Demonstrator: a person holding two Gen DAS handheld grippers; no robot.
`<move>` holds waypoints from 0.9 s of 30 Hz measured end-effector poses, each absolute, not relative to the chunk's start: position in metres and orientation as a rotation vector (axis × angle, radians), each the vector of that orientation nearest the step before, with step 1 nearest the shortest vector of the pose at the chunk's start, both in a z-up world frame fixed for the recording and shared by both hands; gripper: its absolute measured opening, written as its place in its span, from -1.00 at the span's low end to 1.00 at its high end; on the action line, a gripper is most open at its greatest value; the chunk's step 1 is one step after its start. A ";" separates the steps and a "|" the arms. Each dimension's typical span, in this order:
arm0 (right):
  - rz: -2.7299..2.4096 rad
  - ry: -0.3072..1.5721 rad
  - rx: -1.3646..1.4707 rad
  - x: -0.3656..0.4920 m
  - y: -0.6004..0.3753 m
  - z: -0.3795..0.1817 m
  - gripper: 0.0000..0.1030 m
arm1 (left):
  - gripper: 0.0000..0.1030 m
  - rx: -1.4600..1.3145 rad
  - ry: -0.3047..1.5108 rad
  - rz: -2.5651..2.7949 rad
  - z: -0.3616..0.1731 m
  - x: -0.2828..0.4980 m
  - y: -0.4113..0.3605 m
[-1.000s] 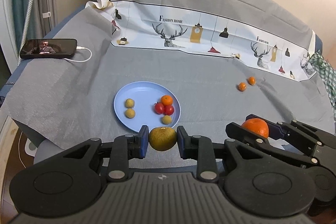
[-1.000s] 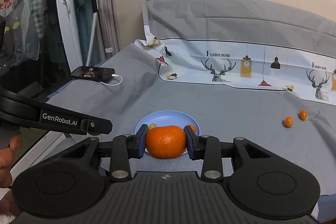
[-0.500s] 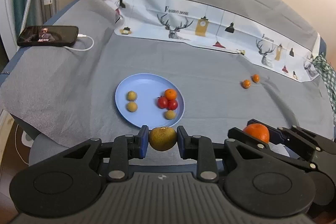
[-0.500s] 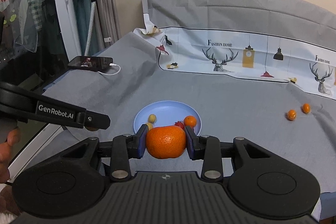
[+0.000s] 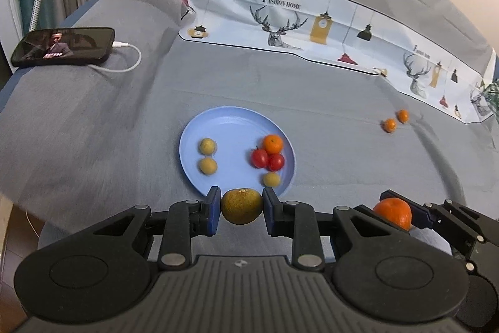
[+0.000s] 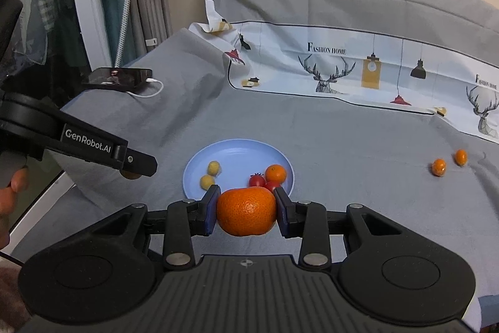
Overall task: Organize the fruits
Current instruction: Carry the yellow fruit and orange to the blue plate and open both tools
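My left gripper (image 5: 241, 209) is shut on a brownish-green round fruit (image 5: 241, 206), held just at the near rim of the blue plate (image 5: 230, 127). My right gripper (image 6: 246, 211) is shut on a large orange mandarin (image 6: 246, 211), also over the plate's (image 6: 237, 152) near edge; it shows at the right of the left wrist view as the mandarin (image 5: 393, 210). On the plate lie three small yellow fruits (image 5: 208, 145), two cherry tomatoes (image 5: 267, 159) and a small orange (image 5: 273, 144). Two small kumquats (image 5: 396, 120) lie on the grey cloth to the right.
A phone (image 5: 62, 46) with a white charging cable lies at the far left of the cloth-covered table. A printed white cloth (image 5: 312, 30) runs along the back. The table's front edge is close below the grippers. A person's hand (image 6: 12, 186) holds the left gripper's handle.
Both grippers have moved forward and down toward the plate, each still holding its fruit. The plate now appears larger and closer in both views.
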State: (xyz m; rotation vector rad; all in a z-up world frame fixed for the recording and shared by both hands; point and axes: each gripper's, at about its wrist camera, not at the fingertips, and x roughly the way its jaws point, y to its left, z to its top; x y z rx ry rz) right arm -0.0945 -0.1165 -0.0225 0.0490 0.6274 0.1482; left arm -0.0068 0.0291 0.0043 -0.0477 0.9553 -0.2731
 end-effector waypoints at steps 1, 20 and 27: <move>0.146 0.630 0.049 -0.088 -0.117 -0.025 -0.25 | -0.39 -0.041 0.958 -0.269 0.002 0.001 0.027; 0.183 0.692 -0.040 0.088 -0.132 -0.104 -0.25 | -0.39 0.059 1.041 -0.229 -0.096 0.187 -0.025; 0.245 0.710 -0.071 0.127 -0.125 -0.129 -0.23 | 0.00 0.081 1.051 -0.220 -0.116 0.210 -0.027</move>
